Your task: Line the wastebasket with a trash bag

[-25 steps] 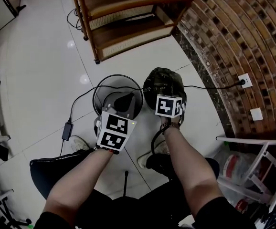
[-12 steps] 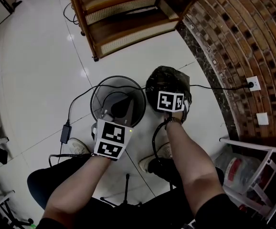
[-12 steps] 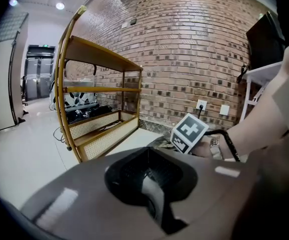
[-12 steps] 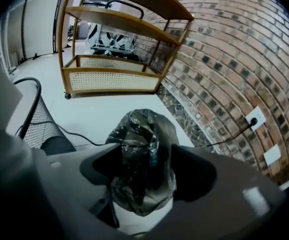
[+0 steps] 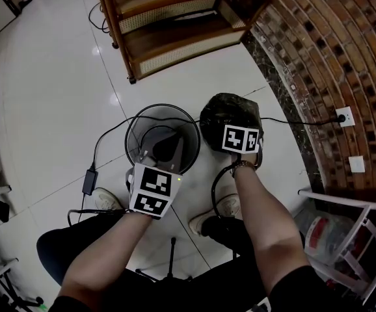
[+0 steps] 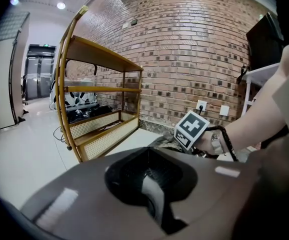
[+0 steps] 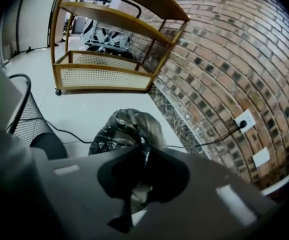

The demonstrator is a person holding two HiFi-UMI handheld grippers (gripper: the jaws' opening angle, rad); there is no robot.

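The basket [image 5: 162, 106] stands on the floor, with the bag [image 5: 222, 109] crumpled just right of it, near the brick wall [image 5: 324, 44]. The right gripper [image 7: 142, 145] has its jaws clamped on the bag's top. The left gripper [image 5: 161, 155] has its jaws together at the basket's near rim. A cable [image 5: 107, 140] skirts the basket, with a shelf [image 5: 175, 41] beyond.

The wastebasket [image 5: 162, 105], 1 round black wire-mesh bin, stands upright and unlined on the white floor [image 5: 58, 96]. The trash bag [image 5: 224, 109], dark, glossy and crumpled into a mound, lies just beside it, toward the brick wall [image 5: 331, 38].
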